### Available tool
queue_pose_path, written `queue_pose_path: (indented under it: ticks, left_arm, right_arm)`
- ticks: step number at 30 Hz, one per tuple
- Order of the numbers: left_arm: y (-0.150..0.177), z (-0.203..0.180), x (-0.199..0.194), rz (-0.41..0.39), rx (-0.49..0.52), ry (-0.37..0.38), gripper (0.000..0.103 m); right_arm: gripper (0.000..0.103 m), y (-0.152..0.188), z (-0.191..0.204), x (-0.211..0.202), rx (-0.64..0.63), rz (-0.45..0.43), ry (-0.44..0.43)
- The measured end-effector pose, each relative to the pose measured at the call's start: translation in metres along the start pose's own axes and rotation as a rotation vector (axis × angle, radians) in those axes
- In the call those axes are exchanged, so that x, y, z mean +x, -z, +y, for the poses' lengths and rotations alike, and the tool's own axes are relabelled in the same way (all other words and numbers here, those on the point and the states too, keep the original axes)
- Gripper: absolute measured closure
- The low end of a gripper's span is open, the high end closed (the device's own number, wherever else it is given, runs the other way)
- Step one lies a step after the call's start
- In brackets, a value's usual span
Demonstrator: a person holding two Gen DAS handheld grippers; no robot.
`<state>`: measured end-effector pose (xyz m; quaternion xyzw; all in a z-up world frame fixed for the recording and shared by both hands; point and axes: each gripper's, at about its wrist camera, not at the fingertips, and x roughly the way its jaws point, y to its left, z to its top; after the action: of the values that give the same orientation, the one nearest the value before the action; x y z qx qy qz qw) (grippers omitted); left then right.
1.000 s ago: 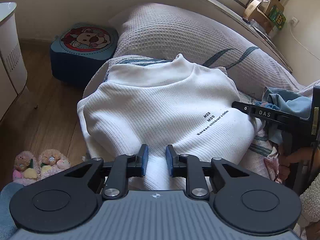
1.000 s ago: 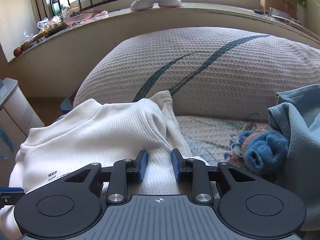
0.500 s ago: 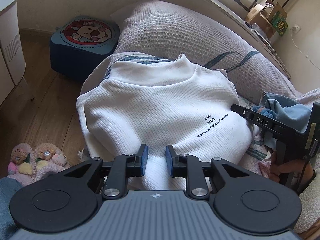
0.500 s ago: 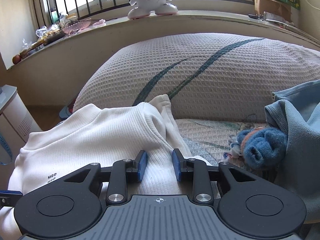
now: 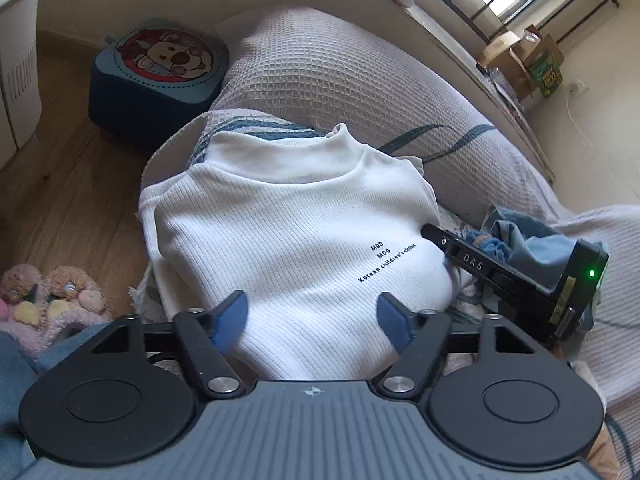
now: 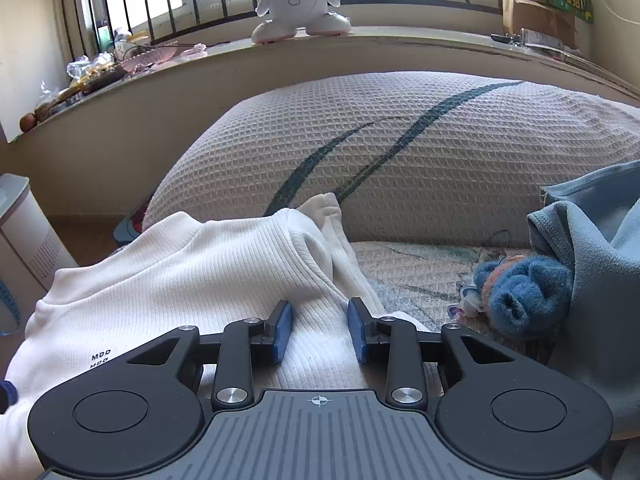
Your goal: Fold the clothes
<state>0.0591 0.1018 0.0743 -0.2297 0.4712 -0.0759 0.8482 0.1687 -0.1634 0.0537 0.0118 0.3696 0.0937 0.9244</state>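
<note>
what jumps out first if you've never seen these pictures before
The white ribbed top with small dark lettering fills the middle, spread over the waffle-weave bed cover. Both hand-held grippers sit at its near edge: the left hand-held gripper has its jaws opening wide, the right hand-held gripper is opening with fabric between its pads. A white toy robot stands on the window sill.

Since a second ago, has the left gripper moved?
Yes. The left gripper has lifted back from the white shirt: the blue stool sits lower in view. Its jaws are opening, no cloth pinched.
</note>
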Motion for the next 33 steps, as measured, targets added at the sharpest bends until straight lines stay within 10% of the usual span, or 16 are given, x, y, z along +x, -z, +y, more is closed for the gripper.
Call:
queue_pose_path:
  ticks: [15, 24, 33]
  left_arm:
    - [0.0, 0.051, -0.036, -0.004, -0.102, -0.126, 0.002]
    - [0.001, 0.066, 0.012, 0.121, -0.248, -0.023, 0.001]
    - [-0.012, 0.06, 0.054, 0.169, -0.232, -0.02, 0.002]
  right_arm:
    - [0.002, -0.057, -0.008, -0.057, -0.211, -0.002, -0.135]
    - [0.001, -0.087, -0.06, -0.015, -0.033, 0.23, -0.359]
    - [0.002, -0.082, -0.056, 0.07, 0.06, 0.479, -0.344]
